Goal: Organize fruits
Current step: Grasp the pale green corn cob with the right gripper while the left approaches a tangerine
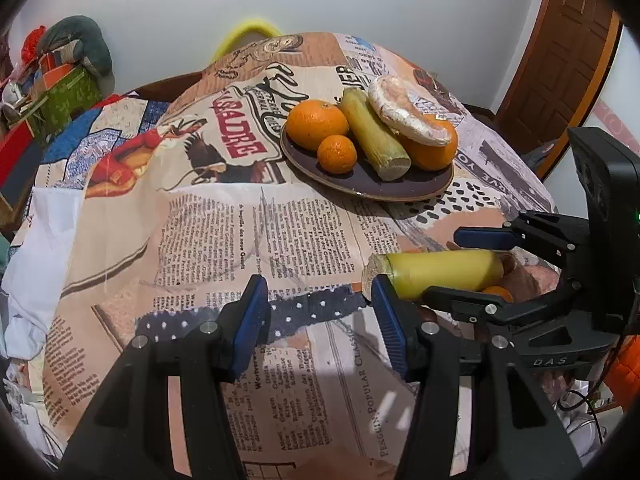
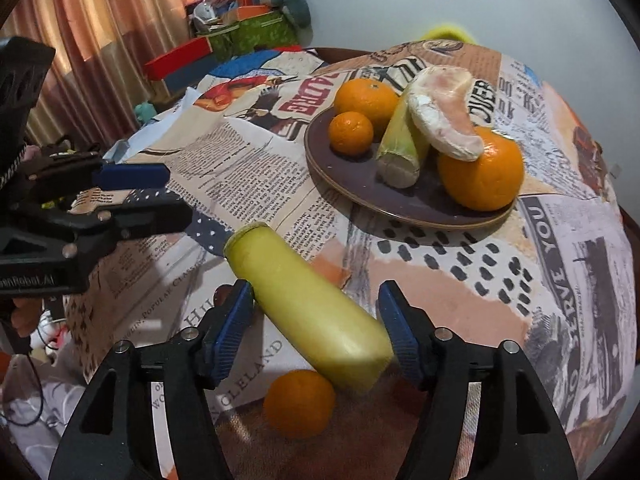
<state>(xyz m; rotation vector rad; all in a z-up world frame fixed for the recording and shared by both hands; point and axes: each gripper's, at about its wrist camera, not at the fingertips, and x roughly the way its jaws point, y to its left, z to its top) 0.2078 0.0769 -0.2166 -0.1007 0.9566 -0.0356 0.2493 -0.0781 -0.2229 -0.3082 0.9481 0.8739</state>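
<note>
A dark plate (image 1: 400, 190) (image 2: 352, 192) on the printed tablecloth holds a big orange (image 1: 316, 124) (image 2: 366, 98), a small orange (image 1: 337, 154) (image 2: 351, 133), a green cane piece (image 1: 374, 134) (image 2: 400, 148), a wrapped pomelo wedge (image 1: 404, 110) (image 2: 444, 112) and another orange (image 1: 436, 148) (image 2: 482, 170). My right gripper (image 2: 316, 328) (image 1: 452, 264) is shut on a yellow-green cane piece (image 2: 308, 308) (image 1: 440, 272), held above the cloth. A loose orange (image 2: 299, 403) (image 1: 498, 293) lies below it. My left gripper (image 1: 320, 320) (image 2: 160, 192) is open and empty.
The table's far left carries boxes and clutter (image 1: 56, 92) (image 2: 240, 28). A white cloth (image 1: 36, 248) hangs at the left edge. A wooden door (image 1: 560, 60) stands at the right, a curtain (image 2: 100, 20) at the left.
</note>
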